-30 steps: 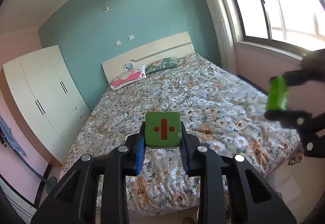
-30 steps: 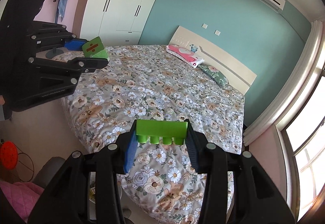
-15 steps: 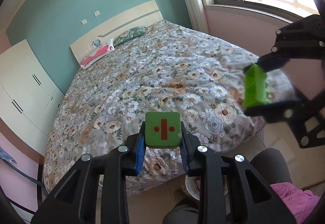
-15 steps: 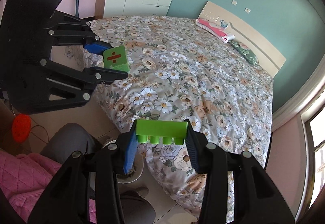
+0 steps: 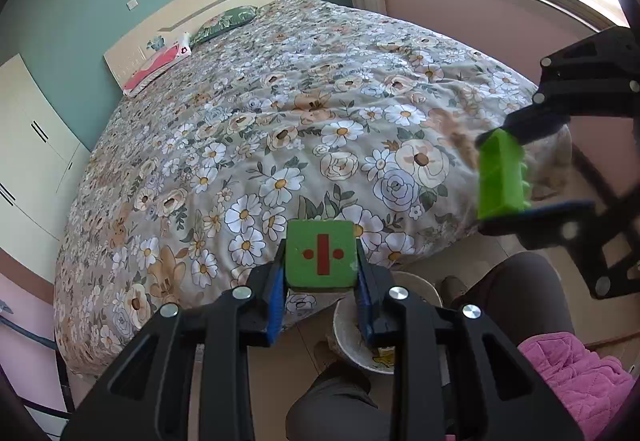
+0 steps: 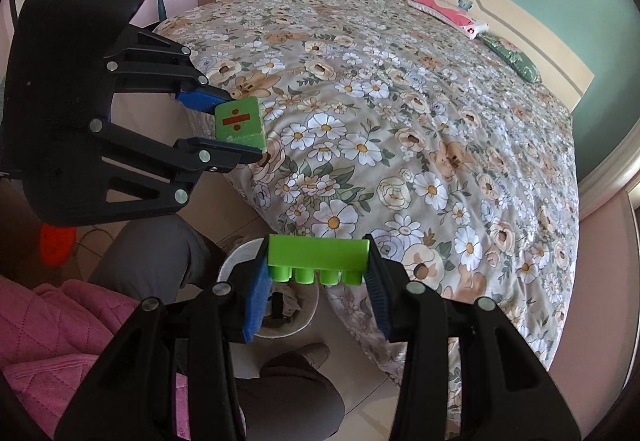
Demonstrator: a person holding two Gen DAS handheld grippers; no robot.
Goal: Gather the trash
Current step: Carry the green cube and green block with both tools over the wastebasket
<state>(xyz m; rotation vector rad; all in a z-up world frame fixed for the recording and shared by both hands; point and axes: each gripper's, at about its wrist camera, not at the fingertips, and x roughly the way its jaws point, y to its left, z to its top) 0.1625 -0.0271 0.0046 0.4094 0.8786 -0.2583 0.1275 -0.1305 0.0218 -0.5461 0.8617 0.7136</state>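
I read only one mark anywhere: a red division sign on the face of the green cube (image 5: 320, 260), which my left gripper (image 5: 320, 297) holds clamped between its blue pads (image 5: 276, 305). My right gripper (image 6: 318, 283) is closed on a lime-green toy brick (image 6: 318, 251) with four studs pointing down toward the camera. That makes two toy pieces, one per gripper, and no brand text that I can make out.

Taking the white bin (image 6: 236, 261) on the floor as my landmark: both grippers hang just above it, at the foot edge of the floral bed (image 5: 304, 113), with the cube over its left rim and the brick over its right side. A second ago the bin was out of sight and both cameras looked across the bed at the wall; since then both have tipped down, and my knees and pink jacket (image 5: 576, 381) have come into view beside the bin.

Inside the bin I see some scraps (image 5: 382, 351), possibly paper; the fingers hide most of it. Beyond the bed lie two pillows (image 6: 448, 13).
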